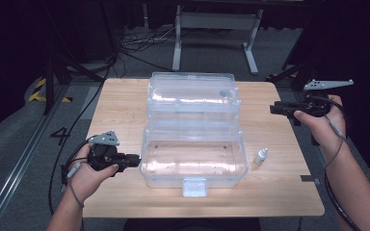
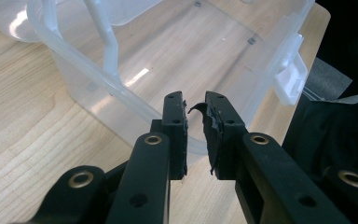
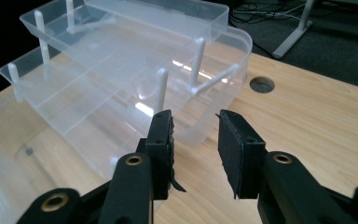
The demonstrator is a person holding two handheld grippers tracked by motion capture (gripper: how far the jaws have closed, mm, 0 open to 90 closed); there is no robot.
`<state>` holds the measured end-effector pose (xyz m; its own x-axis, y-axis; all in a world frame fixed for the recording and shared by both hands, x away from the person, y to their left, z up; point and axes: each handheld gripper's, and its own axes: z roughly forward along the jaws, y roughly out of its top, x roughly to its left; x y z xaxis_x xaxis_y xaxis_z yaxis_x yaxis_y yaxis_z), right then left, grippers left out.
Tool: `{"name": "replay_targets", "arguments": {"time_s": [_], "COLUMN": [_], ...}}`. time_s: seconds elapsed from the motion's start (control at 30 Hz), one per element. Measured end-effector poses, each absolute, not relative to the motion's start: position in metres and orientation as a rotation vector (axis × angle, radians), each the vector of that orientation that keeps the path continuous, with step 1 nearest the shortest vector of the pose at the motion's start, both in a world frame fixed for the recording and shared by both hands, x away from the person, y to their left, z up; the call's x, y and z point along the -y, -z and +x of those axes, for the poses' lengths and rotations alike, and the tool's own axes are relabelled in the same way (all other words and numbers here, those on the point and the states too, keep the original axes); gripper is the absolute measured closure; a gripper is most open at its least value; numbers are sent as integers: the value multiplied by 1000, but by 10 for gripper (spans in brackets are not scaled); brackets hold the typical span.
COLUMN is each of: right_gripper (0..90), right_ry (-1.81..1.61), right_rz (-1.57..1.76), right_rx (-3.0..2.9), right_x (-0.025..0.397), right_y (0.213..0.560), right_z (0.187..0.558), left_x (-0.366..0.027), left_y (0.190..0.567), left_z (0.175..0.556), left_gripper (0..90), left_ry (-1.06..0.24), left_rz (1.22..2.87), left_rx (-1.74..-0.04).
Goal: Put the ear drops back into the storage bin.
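A clear plastic storage box (image 1: 147,166) stands opened out in the middle of the wooden table, its upper trays (image 1: 192,89) stepped back on white arms. The lowest bin looks empty. My left gripper (image 1: 136,160) sits low at the bin's left wall. In the left gripper view the box rim (image 2: 98,79) runs just beyond the left gripper (image 2: 195,100), which is open by a narrow gap with nothing in it. My right gripper (image 1: 272,109) hovers over the table's right side. It (image 3: 195,119) is open, aimed at the raised trays (image 3: 121,93), and empty.
A small white dropper bottle (image 1: 260,156) lies on the table just right of the box. The box's front latch (image 1: 194,186) points at the near edge. A round hole (image 3: 262,84) is in the tabletop behind the box. A white table frame (image 1: 217,29) and cables lie on the floor beyond.
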<state>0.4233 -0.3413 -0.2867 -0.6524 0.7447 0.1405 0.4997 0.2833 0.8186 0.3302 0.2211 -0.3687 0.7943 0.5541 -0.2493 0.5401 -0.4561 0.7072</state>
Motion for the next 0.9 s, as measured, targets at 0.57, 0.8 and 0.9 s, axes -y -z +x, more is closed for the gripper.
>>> {"name": "replay_targets", "arguments": {"time_s": [0.57,0.8,0.9], "right_gripper": [614,586,571], "right_ry": [-1217,-1154,-1126], "right_rz": [1132,1149,1152], "right_rx": [-2359,-2399,-2422], "right_x": [353,350,349], "right_y": [314,332,341], "right_z": [400,397,398], "left_x": [-221,-221,-221], "left_y": [368,369,368], "left_z": [330,330,329], "left_gripper": [786,780,780], "left_ry": [-23,-20,-22], "left_rz": [2147,2148,2148], "left_rx": [-811,-816,-819]}}
